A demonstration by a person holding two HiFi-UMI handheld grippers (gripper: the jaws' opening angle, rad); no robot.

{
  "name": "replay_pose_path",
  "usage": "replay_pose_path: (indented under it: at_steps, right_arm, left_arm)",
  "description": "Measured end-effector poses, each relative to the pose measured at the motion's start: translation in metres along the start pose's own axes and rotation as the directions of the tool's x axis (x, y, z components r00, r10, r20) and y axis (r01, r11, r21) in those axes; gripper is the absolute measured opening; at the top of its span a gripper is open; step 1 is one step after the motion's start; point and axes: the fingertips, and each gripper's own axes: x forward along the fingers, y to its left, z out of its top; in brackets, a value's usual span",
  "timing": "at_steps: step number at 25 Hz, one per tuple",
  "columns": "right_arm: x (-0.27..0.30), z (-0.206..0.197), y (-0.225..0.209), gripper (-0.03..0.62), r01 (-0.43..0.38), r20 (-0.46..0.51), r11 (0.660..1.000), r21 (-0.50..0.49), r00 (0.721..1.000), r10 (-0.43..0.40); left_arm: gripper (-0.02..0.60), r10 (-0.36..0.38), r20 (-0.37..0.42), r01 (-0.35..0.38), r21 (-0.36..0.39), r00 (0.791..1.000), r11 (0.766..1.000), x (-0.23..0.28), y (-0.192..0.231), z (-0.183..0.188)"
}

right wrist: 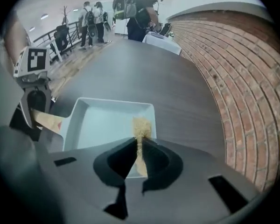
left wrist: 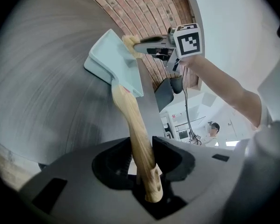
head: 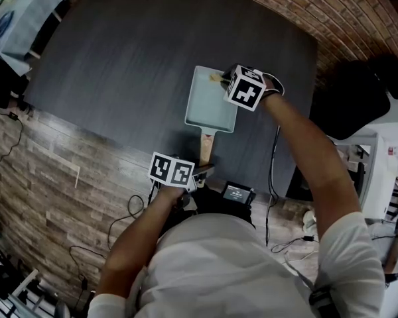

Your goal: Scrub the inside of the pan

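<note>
Steadying the pan [head: 211, 101] on the table [head: 132, 58], the left gripper's [left wrist: 144, 169] fingers clamp its handle [left wrist: 133, 125] at six o'clock; the right gripper's [right wrist: 139, 160] fingers pinch a scrubber [right wrist: 141, 125] over its two-o'clock corner for scrubbing.

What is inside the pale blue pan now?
Only a tan scrub pad, held by the right tongs, near the rim of the pan. Its remaining floor looks bare; the part under the pad is covered.
</note>
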Motion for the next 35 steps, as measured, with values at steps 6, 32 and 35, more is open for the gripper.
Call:
replay_pose_path:
  at_steps: [6,32,35]
  right_arm:
    - [0.003,0.009,-0.013,0.038,0.119,-0.009,0.989,-0.089,0.993,-0.12]
    - [0.041,-0.028,0.02,0.038,0.059,-0.157,0.992,-0.115,0.985,-0.077]
    - [0.039,-0.029,0.026,0.039,0.026,-0.169,0.996,-0.08,0.985,-0.039]
  left_arm:
    - [0.127,-0.008,0.044,0.011,-0.07,0.999,0.997,-0.002,0.001,0.001]
    - [0.114,0.041,0.182,-0.004,-0.199,0.983,0.98,-0.008,0.008,0.005]
    - [0.114,0.052,0.191,-0.011,-0.206,0.98,0.978,-0.01,0.009,0.007]
